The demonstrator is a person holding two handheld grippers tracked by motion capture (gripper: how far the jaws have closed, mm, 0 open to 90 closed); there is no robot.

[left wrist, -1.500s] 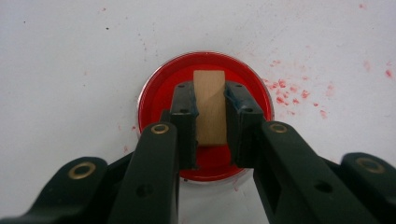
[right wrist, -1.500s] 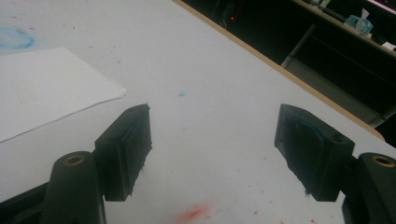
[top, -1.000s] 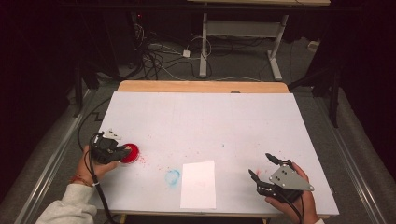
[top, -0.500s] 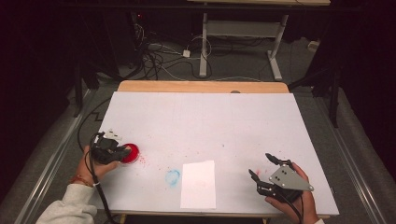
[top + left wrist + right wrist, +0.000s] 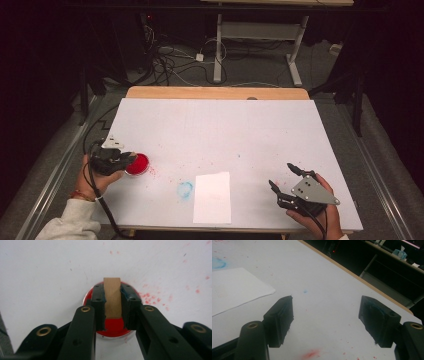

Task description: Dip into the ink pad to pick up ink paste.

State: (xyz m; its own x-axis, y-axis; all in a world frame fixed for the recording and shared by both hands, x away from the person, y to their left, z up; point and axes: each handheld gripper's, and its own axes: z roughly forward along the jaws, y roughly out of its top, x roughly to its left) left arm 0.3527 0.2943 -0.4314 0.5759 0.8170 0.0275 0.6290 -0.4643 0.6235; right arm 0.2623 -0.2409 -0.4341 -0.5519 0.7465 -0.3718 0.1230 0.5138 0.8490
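Note:
A small tan wooden block [image 5: 112,298] stands between the jaws of my left gripper [image 5: 112,293], which is shut on it. The block hangs over a round red dish [image 5: 113,328] of red colour; whether its lower end touches the colour I cannot tell. In the high view the left gripper [image 5: 126,159] sits at the table's left side, right at the red dish [image 5: 139,164]. My right gripper [image 5: 281,175] rests near the front right, open, with nothing between its jaws [image 5: 325,312]. A white paper sheet [image 5: 212,197] lies at the front middle.
The white tabletop [image 5: 215,125] carries red speckles beside the dish and a faint blue ring stain [image 5: 185,189] left of the paper. The paper's corner [image 5: 234,288] lies left of my right jaws. Beyond the table's wooden far edge [image 5: 215,92], cables and desk legs stand on the floor.

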